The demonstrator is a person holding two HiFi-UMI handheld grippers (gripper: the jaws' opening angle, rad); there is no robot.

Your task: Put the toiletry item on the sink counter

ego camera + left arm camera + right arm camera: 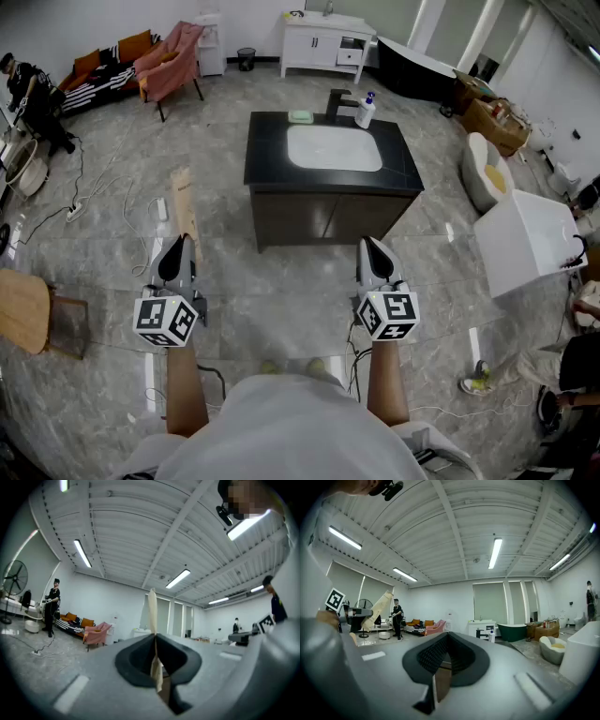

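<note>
We are clamping left gripper (pixel 180 242) on toiletry item (pixel 184 202); holding right gripper (pixel 368 243) empty, jaws together; both facing sink counter (pixel 267 155).

Floor (pixel 281 300): grey marbled tiles.
Walls (pixel 450 599): white.
Ceiling (pixel 454 527): strip lights (pixel 494 552).
Furniture: striped sofa (pixel 98 66), pink armchair (pixel 172 64), white cabinet (pixel 319 47), dark bathtub (pixel 417 66).
</note>
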